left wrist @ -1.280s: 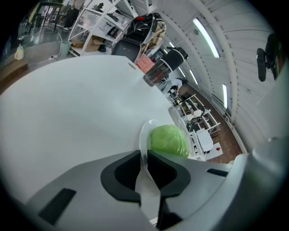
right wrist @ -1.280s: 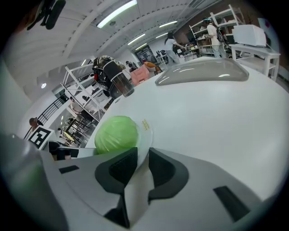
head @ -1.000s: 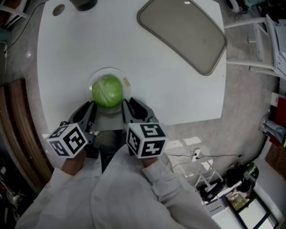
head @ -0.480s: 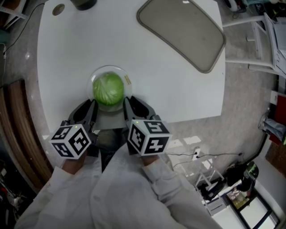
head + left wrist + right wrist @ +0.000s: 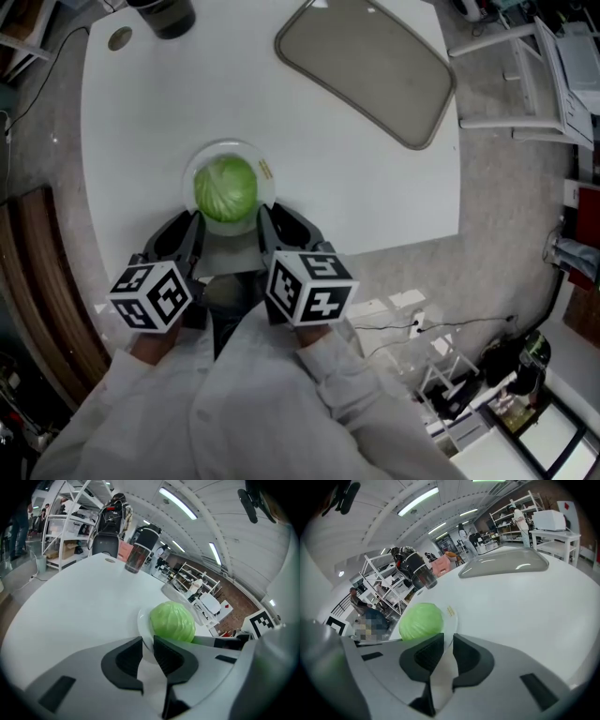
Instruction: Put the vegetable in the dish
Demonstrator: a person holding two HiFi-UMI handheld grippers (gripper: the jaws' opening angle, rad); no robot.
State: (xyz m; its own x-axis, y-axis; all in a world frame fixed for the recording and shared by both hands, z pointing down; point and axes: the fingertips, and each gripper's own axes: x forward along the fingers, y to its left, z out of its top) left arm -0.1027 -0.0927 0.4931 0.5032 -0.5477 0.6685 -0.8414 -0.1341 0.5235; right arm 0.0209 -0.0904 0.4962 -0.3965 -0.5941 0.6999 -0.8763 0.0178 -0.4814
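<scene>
Round green cabbage (image 5: 225, 188) already sits in shallow white dish (image 5: 199, 161) on white table (image 5: 141, 103); left gripper (image 5: 148, 641) and just-closing right gripper (image 5: 448, 639) clamp its near rim, probably steadying it.

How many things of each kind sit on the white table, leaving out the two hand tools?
cabbage: 1
dish: 1
tray: 1
dark cup: 1
small round disc: 1
Total: 5
</scene>
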